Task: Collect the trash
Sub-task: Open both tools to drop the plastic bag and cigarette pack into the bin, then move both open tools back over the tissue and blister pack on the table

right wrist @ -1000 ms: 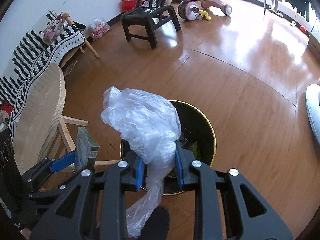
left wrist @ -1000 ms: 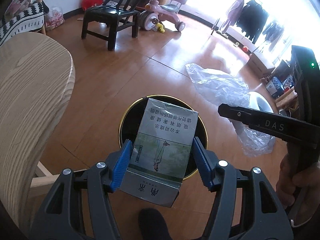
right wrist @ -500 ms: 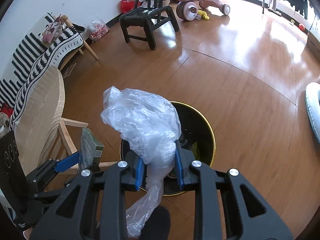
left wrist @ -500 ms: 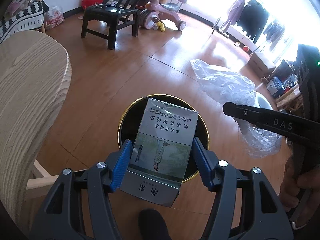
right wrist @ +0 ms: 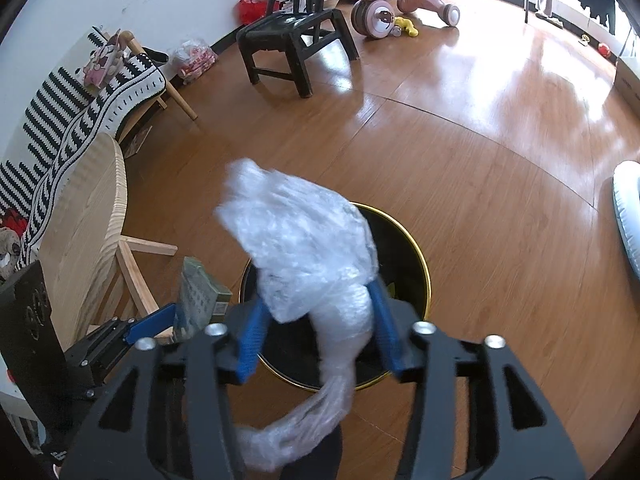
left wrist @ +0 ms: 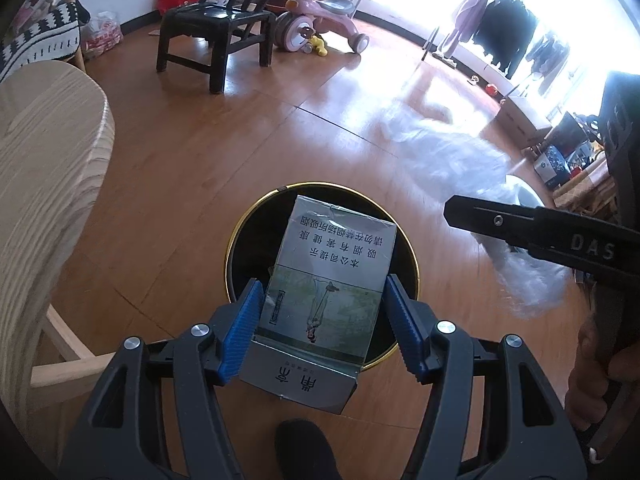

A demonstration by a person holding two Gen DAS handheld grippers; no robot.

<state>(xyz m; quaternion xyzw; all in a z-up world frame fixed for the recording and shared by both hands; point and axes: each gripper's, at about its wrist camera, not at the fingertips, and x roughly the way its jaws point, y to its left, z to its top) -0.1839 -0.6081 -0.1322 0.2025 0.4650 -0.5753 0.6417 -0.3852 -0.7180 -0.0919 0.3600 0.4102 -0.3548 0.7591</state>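
My left gripper (left wrist: 322, 316) is shut on a grey-green cigarette pack (left wrist: 324, 292) and holds it above the black bin with the gold rim (left wrist: 240, 236). My right gripper (right wrist: 316, 320) has opened over the same bin (right wrist: 416, 260); its blue pads (right wrist: 250, 340) stand apart from the crumpled clear plastic bag (right wrist: 304, 240), which is blurred between them. The bag also shows in the left wrist view (left wrist: 452, 164), blurred, beside the right gripper's finger (left wrist: 520, 220). The left gripper and the pack (right wrist: 200, 292) show in the right wrist view, left of the bin.
A light wooden table (left wrist: 36, 168) stands to the left of the bin. A black chair (left wrist: 212, 28) and a pink ride-on toy (left wrist: 320, 16) stand farther back on the wooden floor. A white round object (right wrist: 628, 216) lies at the right.
My right gripper has opened, and the plastic bag between its pads is now loose and blurred. My left gripper still holds the pack over the bin.
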